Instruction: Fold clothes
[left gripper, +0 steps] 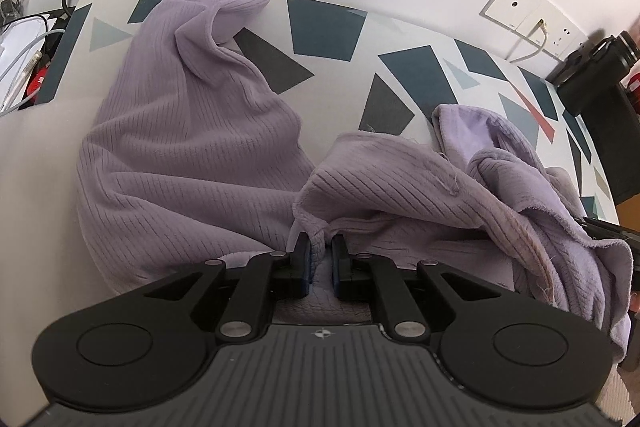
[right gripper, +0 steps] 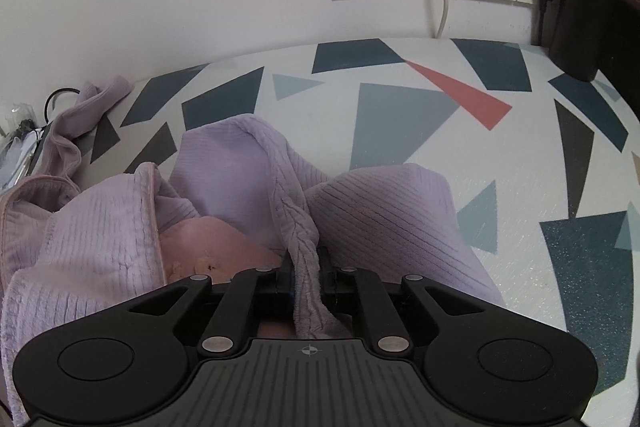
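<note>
Lilac ribbed garment: sprawled crumpled across patterned bench, filling left and centre of left wrist view, bunched again at lower right; not folded flat. Judged soft, light, limp fleece-like knit; likely to sag and drag between grips, not slippery, not fragile. Pinkish trim or lining visible at lower left of right wrist view. Best hold judged at hems or seamed edges, well apart, so cloth hangs straight.

Left claw: low centre of frame, clamped on a gathered fold, pointing level over bench.

Right claw: low centre, closed on a twisted rope-like edge of garment, similarly level.
</note>
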Tool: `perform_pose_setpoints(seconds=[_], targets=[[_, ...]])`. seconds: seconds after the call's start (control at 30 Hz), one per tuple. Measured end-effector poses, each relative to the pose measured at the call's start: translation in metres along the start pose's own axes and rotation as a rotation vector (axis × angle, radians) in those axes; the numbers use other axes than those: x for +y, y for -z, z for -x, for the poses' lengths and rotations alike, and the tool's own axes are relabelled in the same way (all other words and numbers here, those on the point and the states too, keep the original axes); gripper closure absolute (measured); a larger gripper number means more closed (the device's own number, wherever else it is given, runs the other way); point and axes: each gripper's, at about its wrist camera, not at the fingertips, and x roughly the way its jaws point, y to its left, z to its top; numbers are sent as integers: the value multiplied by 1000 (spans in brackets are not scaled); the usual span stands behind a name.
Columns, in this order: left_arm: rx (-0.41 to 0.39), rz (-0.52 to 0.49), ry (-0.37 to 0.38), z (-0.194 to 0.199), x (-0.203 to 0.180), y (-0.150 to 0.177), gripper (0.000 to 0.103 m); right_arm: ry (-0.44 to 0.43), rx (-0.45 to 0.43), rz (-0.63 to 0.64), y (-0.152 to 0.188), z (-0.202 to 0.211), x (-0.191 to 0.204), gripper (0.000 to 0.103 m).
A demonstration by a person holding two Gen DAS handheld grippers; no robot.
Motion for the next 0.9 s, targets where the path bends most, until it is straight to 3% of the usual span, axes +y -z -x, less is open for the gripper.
perform_pose_setpoints(seconds=[0.9], targets=[[4,6,12,-6,3,2,90,1,7,-10,2,-1,0,93]])
